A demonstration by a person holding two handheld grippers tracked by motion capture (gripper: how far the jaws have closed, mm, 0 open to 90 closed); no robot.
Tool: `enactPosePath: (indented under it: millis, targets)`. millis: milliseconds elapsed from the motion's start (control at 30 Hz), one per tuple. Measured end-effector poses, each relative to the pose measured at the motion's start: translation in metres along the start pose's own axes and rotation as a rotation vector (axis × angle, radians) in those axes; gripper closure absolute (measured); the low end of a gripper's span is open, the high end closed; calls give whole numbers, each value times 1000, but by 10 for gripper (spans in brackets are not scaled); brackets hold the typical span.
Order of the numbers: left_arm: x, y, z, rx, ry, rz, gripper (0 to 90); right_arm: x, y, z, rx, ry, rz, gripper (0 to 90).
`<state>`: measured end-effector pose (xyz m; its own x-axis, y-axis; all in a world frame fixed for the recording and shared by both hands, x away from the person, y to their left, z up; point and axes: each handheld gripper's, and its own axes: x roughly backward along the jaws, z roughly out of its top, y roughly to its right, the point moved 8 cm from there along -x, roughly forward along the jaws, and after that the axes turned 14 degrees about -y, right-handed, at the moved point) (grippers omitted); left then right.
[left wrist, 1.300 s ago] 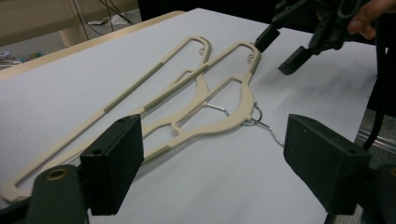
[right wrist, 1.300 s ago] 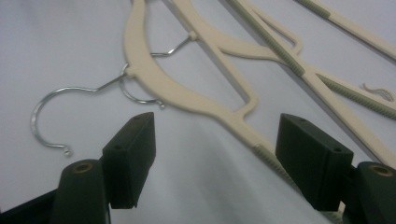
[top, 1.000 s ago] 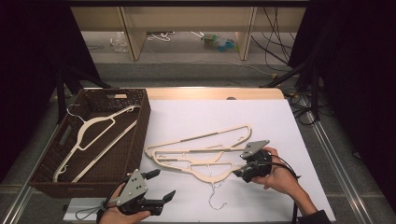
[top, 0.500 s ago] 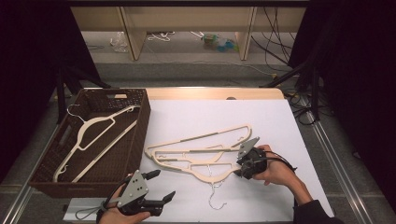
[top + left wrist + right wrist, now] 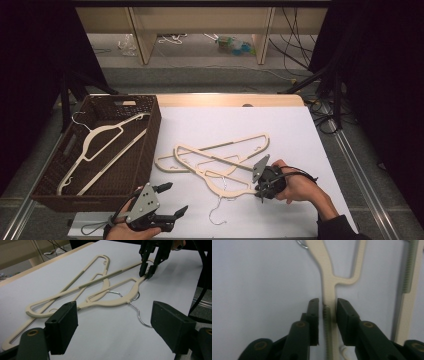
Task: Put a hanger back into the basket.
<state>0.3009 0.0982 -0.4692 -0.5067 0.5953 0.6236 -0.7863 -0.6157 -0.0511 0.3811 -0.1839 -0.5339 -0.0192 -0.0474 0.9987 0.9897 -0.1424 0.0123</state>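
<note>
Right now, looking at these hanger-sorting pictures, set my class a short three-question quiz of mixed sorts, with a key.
1. True or false: the left gripper is clamped on a hanger.
2. Multiple choice: where do the right gripper jaws stand? A) on either side of the arm of the nearest cream hanger; B) on its wire hook; C) inside the brown basket.
3. Fill in: the number of hangers lying in the basket is ____.

Key: 1 false, its jaws stand wide apart above the white tabletop with nothing between them. 2 A, the arm sits between the jaws; whether they already press on it is unclear. 3 one.
</note>
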Motion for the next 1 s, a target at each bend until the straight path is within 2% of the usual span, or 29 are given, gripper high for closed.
enactPosePath:
  millis: [100, 167, 233, 300, 333, 367, 433, 500, 600, 667, 800, 833, 867, 933, 1000]
  targets:
    - [-1, 1, 1, 26, 8, -11, 221, 0, -1, 1, 13, -10, 2, 771]
    - [-2, 2, -1, 10, -6, -8, 221, 0, 0, 1, 6, -9, 1, 770]
    - [-2, 1, 2, 5, 2, -8, 222, -1, -1, 1, -6, -15, 12, 768]
    - [-4, 2, 1, 11, 1, -15, 222, -1, -1, 2, -20, -21, 6, 766]
    - [-5, 3, 0, 5, -9, -10, 221, -1, 0, 2, -19, -23, 4, 766]
    - [-5, 1, -1, -26, -20, -4, 221, -1, -1, 2, -21, -34, 9, 766]
    - [-5, 1, 1, -25, -17, -6, 222, -1, 0, 3, -5, -44, 2, 766]
    - [-6, 3, 1, -5, -5, -18, 222, -1, -1, 4, 7, -60, -5, 771]
    - [-7, 4, 0, -5, -17, -18, 222, -1, -2, 6, 15, -80, -16, 788]
    - [-8, 4, 2, 13, -9, -25, 225, -1, -3, 6, 20, -89, -15, 790]
    - [-20, 1, 3, -19, -35, -11, 229, 1, -4, 7, 40, -100, -30, 801]
    - [-24, 0, 4, -42, -39, -2, 233, 1, -3, 7, 45, -104, -35, 802]
    - [-28, -1, 4, -49, -47, -3, 237, 2, -5, 7, 34, -98, -28, 803]
    - [-38, -8, 2, -85, -79, 29, 243, 5, -5, 8, 40, -94, -36, 802]
    - [-49, -10, 1, -97, -100, 26, 263, 10, -6, 8, 48, -98, -44, 802]
